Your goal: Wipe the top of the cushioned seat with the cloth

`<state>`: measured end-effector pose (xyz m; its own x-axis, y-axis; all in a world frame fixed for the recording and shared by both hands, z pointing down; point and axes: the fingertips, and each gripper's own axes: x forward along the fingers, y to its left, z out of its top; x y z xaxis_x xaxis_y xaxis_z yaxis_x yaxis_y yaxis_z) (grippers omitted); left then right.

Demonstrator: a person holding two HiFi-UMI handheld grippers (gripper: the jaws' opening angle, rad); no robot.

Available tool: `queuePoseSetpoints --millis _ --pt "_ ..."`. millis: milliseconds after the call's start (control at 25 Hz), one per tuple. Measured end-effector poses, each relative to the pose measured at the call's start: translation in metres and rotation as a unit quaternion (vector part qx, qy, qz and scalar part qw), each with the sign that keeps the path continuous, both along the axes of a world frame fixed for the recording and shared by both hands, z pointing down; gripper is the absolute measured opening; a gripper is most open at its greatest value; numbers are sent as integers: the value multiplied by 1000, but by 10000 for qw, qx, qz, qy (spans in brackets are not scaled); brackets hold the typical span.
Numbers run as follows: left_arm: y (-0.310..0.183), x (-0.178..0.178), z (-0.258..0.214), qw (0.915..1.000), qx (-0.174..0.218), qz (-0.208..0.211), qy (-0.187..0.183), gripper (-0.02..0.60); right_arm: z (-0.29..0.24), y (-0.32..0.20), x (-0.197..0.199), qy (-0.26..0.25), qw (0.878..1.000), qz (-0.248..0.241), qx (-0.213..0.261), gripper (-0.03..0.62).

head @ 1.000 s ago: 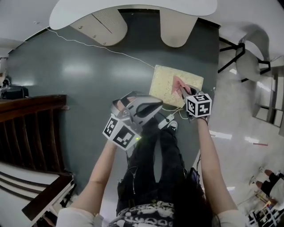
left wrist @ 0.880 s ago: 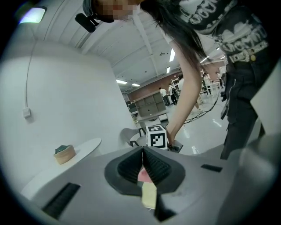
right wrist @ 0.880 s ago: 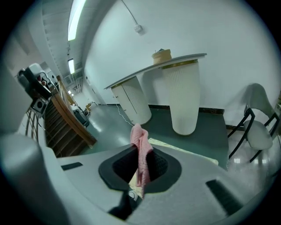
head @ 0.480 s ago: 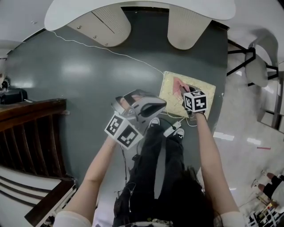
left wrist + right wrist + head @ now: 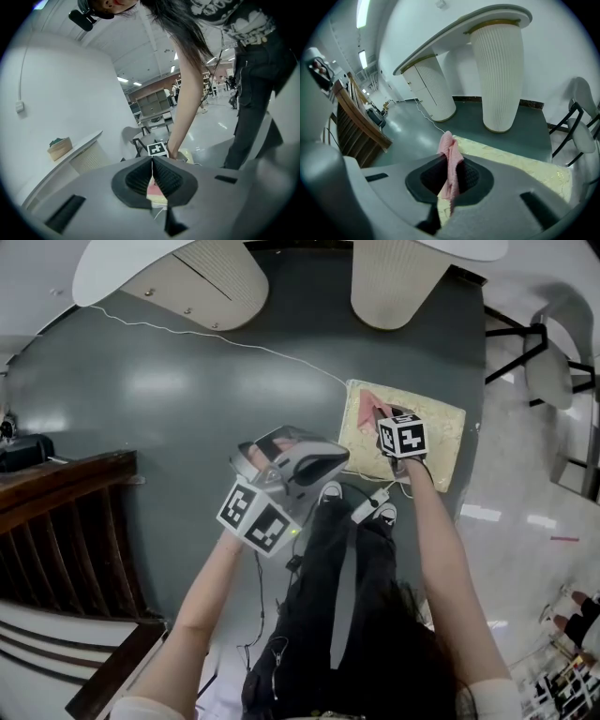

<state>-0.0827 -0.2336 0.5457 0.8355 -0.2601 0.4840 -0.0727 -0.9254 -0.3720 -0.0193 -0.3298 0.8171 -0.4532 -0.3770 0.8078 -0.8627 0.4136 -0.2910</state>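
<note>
Bunched pink cloth [image 5: 367, 407] in right gripper [image 5: 451, 174] slid left along seat [image 5: 441, 427].

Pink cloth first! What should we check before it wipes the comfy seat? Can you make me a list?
1. Is the pink cloth clamped in the right gripper? Ok, it is pinched between the jaws.
2. Is the right gripper over the cushioned seat? Ok.
3. Is the cloth pressed on the seat top? Cannot tell, the contact is hidden.
4. Is the left gripper out of the way? Ok, it is shut, empty and over the green floor.
5. Is there room to wipe? Ok, bare cushion shows beyond the cloth.
</note>
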Motion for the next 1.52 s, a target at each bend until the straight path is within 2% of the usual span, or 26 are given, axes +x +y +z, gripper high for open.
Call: queuePoseSetpoints --millis 160,440,840,1080,1160,1240,1360,1520 --pt "4 5 5 9999 -98 44 59 5 12 3 30 286 9995 119 -48 12" --pt "9 17 8 9996 -238 92 73 6 15 14 105 653 9962 561 -114 12" --pt "16 48 7 9989 -330 264 193 6 11 44 234 1317 9829 1275 -195 12" --pt "21 59 5 9987 -331 357 175 5 9 68 286 1599 9754 1484 -306 12" --pt "22 61 5 9986 -335 365 183 6 8 74 293 1543 9752 1555 -304 12" --pt "24 60 5 9986 -328 361 181 6 2 76 285 1266 9794 1559 -189 12" --pt "28 59 2 9988 -301 360 162 6 -18 73 252 708 9879 1369 151 12" --pt "30 52 -3 9990 -256 327 165 6 -42 66 190 145 9951 880 437 12"
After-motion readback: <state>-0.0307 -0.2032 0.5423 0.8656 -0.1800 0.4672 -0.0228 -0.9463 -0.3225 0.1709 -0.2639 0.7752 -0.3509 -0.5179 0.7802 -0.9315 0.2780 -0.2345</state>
